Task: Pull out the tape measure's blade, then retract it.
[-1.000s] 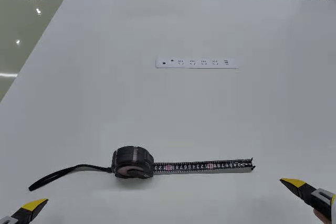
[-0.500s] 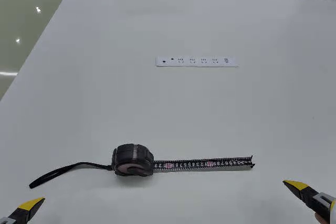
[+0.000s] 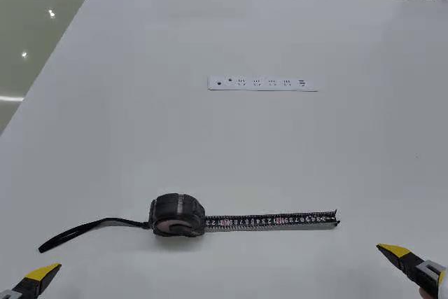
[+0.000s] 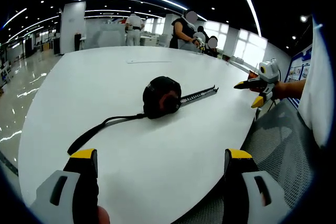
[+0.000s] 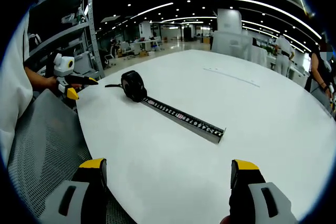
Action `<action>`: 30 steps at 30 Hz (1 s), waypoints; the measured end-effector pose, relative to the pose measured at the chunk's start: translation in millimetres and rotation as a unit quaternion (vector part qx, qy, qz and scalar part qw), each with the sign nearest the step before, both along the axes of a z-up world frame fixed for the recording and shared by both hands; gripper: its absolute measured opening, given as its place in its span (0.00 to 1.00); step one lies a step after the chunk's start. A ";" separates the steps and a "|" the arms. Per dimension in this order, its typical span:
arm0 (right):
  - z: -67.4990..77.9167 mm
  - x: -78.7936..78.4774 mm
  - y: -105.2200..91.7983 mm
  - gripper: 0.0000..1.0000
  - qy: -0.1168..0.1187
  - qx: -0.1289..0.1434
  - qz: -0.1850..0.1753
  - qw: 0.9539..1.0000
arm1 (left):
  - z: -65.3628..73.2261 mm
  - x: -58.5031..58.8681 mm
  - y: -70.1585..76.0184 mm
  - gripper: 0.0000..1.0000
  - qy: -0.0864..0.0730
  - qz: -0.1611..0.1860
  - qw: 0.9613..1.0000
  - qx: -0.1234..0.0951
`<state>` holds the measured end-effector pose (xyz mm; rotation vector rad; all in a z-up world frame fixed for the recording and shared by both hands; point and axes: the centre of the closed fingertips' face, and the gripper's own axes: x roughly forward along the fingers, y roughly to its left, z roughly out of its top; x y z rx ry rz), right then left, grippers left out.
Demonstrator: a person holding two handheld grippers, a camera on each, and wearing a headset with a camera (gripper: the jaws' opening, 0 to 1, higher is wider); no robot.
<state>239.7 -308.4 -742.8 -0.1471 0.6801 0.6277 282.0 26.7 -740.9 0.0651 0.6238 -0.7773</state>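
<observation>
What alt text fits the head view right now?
A black tape measure lies on the white table, blade pulled out to the right, strap trailing left. The left gripper and right gripper sit at the bottom corners, touching nothing.

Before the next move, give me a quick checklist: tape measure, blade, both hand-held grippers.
1. Jaws of the left hand-held gripper open and empty: ok.
2. Jaws of the right hand-held gripper open and empty: ok.
3. Length of blade out of the tape measure case, lying flat on the table: ok.
4. Lock on the tape measure case engaged: cannot tell.
5. A grip on the tape measure case or the blade: not ok, both grippers are apart from it.
6. The strap clear of the blade, trailing off the opposite side: ok.
</observation>
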 end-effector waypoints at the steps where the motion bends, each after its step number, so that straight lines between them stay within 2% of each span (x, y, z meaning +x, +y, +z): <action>1: 0.1 0.1 -0.1 0.99 -0.001 -0.001 0.001 1.000 | 0.4 0.1 -0.5 0.98 0.001 0.000 1.000 -0.002; 14: -0.6 1.2 -0.7 0.99 0.000 -0.001 0.002 1.000 | 6.4 1.8 -7.6 0.99 0.003 0.001 1.000 -0.011; 30: -0.8 9.4 -2.7 0.99 -0.001 -0.003 0.006 1.000 | 6.6 10.5 -29.6 0.95 0.002 -0.002 1.000 -0.008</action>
